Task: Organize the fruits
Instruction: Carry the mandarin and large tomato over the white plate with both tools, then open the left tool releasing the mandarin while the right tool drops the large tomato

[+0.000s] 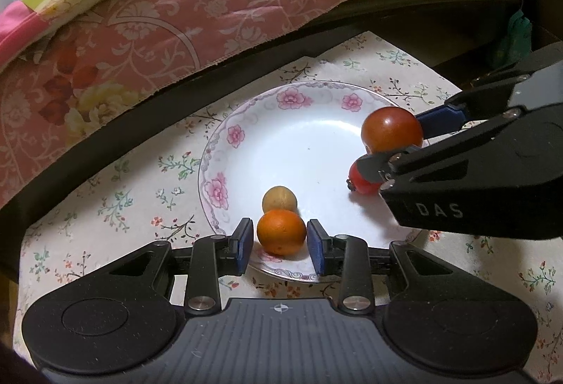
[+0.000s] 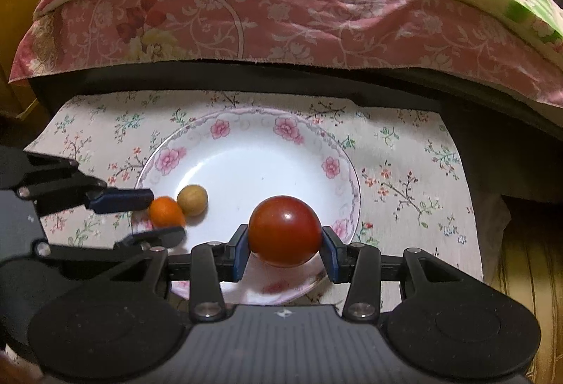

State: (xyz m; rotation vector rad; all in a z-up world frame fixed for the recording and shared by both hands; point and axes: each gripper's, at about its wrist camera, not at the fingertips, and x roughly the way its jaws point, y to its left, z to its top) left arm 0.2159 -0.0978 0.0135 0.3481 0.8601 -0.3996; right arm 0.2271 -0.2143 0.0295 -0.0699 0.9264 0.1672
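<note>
A white plate with pink flowers [image 1: 309,141] [image 2: 246,155] lies on a floral cloth. My left gripper [image 1: 280,245] [image 2: 155,213] is open around a small orange [image 1: 281,232] [image 2: 166,211] resting on the plate's near rim, with small gaps to both pads. A tan round fruit [image 1: 279,198] [image 2: 192,199] touches the orange. My right gripper [image 2: 285,250] [image 1: 397,138] is shut on a large red tomato [image 2: 285,230] [image 1: 391,128], held just above the plate's edge. A small red fruit [image 1: 362,181] lies on the plate, partly hidden behind the right gripper.
The floral cloth [image 1: 116,201] [image 2: 404,180] covers a low table. A bed with pink floral bedding [image 1: 176,14] [image 2: 281,14] and a dark frame stands close behind. A wooden cabinet [image 2: 21,14] is at the left.
</note>
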